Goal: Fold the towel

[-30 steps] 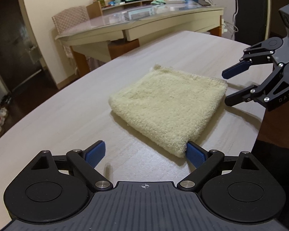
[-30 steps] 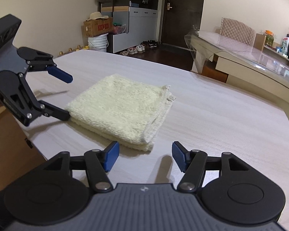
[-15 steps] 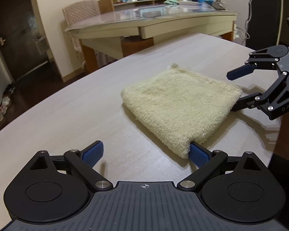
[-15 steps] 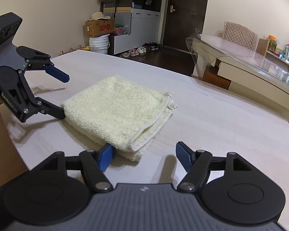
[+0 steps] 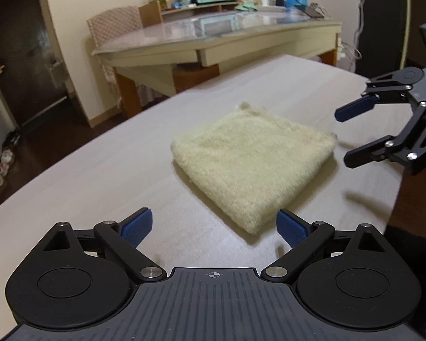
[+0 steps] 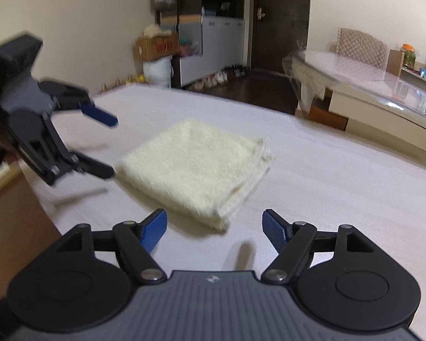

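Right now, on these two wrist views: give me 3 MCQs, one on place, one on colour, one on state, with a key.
1. Where is the towel?
A. Flat on the table
B. Hanging from the right gripper
C. On the floor

2. What colour are the finger pads?
A. Red
B. Blue
C. White

3. What state are the two grippers in?
A. Both shut on the towel
B. Left shut, right open
C. Both open, holding nothing

Key:
1 A, the towel lies folded on the table top in both views.
2 B, the pads on the left gripper and the right gripper are blue.
3 C, each gripper's jaws stand wide apart with the towel gripped by neither.
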A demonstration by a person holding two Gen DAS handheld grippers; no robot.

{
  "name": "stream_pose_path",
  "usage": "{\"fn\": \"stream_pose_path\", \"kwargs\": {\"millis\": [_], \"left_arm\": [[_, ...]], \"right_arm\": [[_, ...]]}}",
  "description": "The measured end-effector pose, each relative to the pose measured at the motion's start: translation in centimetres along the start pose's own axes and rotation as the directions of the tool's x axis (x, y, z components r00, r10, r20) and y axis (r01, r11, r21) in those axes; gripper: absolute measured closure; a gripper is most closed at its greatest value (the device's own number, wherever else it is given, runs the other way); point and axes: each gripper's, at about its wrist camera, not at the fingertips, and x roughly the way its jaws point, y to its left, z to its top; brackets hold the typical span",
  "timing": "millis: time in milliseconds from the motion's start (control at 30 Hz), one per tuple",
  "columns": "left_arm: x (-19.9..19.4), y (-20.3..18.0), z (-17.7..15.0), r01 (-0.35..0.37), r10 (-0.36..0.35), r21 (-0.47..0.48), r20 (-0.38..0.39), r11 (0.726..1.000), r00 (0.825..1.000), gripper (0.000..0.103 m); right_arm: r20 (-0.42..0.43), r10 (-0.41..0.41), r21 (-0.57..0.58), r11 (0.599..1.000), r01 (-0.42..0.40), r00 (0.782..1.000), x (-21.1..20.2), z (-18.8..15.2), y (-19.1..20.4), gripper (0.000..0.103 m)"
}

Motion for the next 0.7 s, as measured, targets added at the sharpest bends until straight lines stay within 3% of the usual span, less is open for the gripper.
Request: {"fn": "stream_pose_path", "kwargs": {"millis": [233,400,700], "left_arm": [[0.6,0.0,0.3,-0.006,0.006,-0.014,-0.01,1.0,1.0,0.006],[1.0,0.1,0.0,-0.002,0.002,-0.028,-0.019,1.0,1.0,0.005],[1.3,-0.3,0.2,-0.023,0.022,-0.026,-0.017,0.999,1.0,0.004]], "right_arm": [[-0.022,-0.094,-0.102,0.991,0.091,0.995,2.5,0.1,0.0,0.026],[-0.013,-0.102,-0.108,0.989,0.1,0.995,3.3,-0.2,-0.8,0.017],[-0.004,-0.114,-0.135,0.985,0.112,0.994,4.2,0.2,-1.4,0.015]]}}
